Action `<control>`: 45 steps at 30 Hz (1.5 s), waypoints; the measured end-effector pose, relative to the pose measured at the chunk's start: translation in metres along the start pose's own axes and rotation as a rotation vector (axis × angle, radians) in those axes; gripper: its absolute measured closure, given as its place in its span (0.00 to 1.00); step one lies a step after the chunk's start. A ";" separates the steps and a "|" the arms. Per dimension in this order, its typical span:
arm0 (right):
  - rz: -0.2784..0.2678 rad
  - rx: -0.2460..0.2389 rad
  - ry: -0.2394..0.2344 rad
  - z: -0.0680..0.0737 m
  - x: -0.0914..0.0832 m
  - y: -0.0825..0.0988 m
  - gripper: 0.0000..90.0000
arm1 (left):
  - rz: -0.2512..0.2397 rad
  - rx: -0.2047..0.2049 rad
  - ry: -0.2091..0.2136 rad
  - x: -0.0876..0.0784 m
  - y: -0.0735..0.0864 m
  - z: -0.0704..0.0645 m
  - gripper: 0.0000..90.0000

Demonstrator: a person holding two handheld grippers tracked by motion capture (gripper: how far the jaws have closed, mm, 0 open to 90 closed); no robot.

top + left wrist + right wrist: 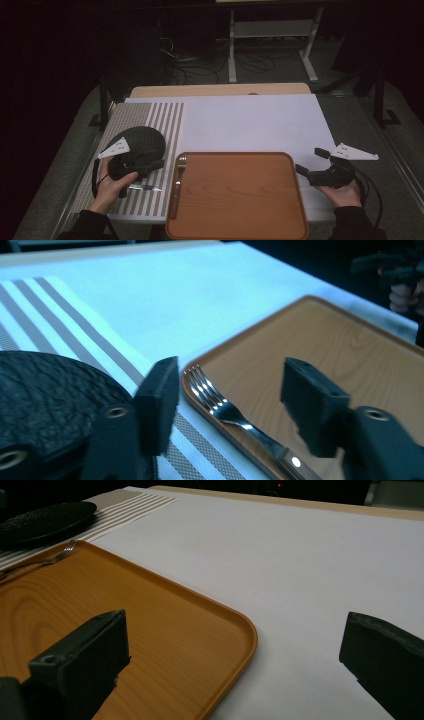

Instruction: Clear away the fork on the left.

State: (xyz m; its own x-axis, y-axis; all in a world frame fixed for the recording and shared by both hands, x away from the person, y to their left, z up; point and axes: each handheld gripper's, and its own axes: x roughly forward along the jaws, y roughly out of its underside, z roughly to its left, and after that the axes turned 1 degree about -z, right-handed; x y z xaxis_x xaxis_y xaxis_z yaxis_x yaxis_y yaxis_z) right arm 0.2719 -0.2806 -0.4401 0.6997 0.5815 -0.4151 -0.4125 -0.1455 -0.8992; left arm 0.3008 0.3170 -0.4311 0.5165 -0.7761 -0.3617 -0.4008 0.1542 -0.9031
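Note:
A fork [179, 180] with a wooden handle lies along the left rim of the orange-brown tray [235, 200], tines pointing away from me. My left gripper [155, 162] hovers just left of it over the striped placemat [150, 120], beside a dark round plate [140, 137]. In the left gripper view its jaws [230, 390] stand open, with the fork [220, 402] on the tray [325, 345] lying below the gap, untouched. My right gripper [311, 161] rests at the tray's right edge. Its jaws [235, 640] are wide open above the tray corner [240, 630] and white cloth, holding nothing.
A white cloth [250, 122] covers the table behind the tray. A shiny knife blade [145, 188] lies on the placemat under my left hand. The dark plate [50, 395] sits close to the left jaw. Cables and a white stand [270, 40] are on the floor beyond.

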 end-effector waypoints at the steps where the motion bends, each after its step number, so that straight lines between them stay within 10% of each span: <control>1: 0.000 0.000 -0.001 0.000 0.000 0.000 0.00 | -0.008 -0.010 -0.003 -0.001 0.000 0.001 0.38; 11: 0.000 -0.001 -0.001 0.000 0.000 0.000 0.00 | -0.037 0.009 0.047 -0.012 0.007 0.007 0.13; 23: 0.001 -0.001 -0.002 0.000 0.000 0.000 0.00 | -0.113 0.109 -0.088 -0.019 0.021 0.016 0.00; 33: 0.000 -0.001 -0.003 0.000 0.000 0.000 0.00 | -0.198 0.075 -0.212 -0.032 0.029 0.031 0.00; 45: 0.001 -0.001 -0.004 0.000 0.000 0.000 0.00 | -0.211 0.070 -0.264 -0.038 0.033 0.036 0.00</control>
State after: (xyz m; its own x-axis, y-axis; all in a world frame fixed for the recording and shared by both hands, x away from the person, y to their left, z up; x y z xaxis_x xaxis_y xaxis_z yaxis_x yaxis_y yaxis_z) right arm 0.2722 -0.2805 -0.4403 0.6966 0.5849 -0.4155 -0.4129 -0.1467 -0.8989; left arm 0.2950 0.3735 -0.4551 0.7641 -0.6118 -0.2045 -0.2164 0.0556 -0.9747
